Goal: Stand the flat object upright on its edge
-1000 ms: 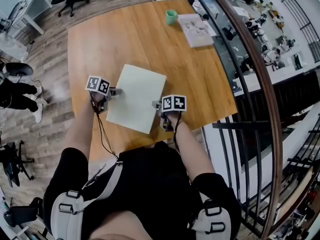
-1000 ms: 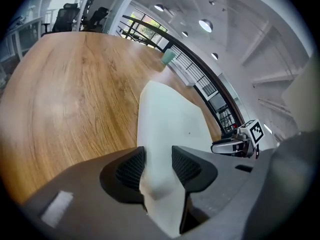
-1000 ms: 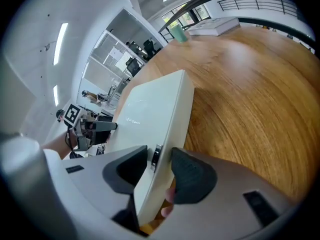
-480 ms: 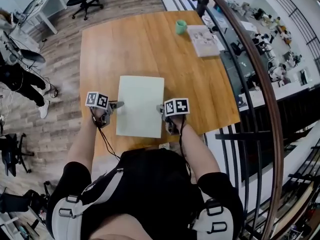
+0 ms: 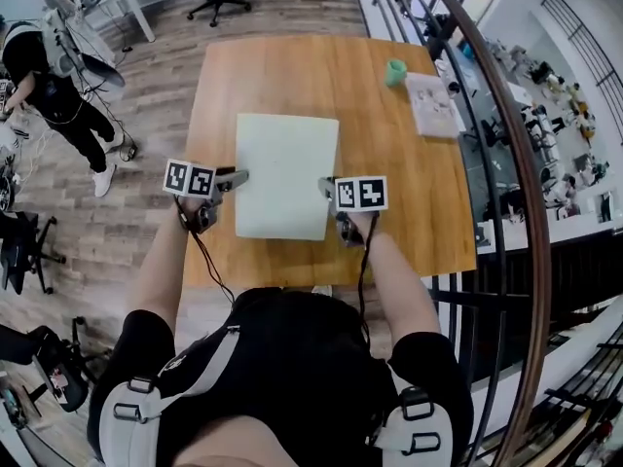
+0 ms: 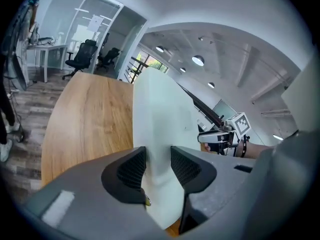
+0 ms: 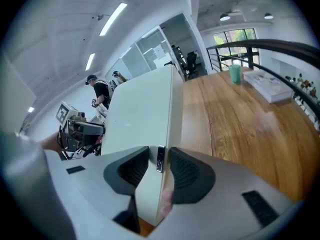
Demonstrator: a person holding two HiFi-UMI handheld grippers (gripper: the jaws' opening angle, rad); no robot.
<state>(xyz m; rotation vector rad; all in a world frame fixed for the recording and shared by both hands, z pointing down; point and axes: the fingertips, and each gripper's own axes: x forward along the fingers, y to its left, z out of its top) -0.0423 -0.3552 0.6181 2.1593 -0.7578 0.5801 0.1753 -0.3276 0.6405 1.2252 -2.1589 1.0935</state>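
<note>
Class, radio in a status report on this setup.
Left gripper shut on left edge of board, right gripper on right edge. Board not yet upright. Cup, book well clear.

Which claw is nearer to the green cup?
Right. The right claw grips the white board by its edge on the green cup side; the left claw grips the opposite edge, farther away.

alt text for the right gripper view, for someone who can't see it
The right gripper clamps one edge of a pale flat board, which stretches away from the camera. At the board's far side the left gripper holds the opposite edge; to the right lies the wooden table with a green cup near its far end.
</note>
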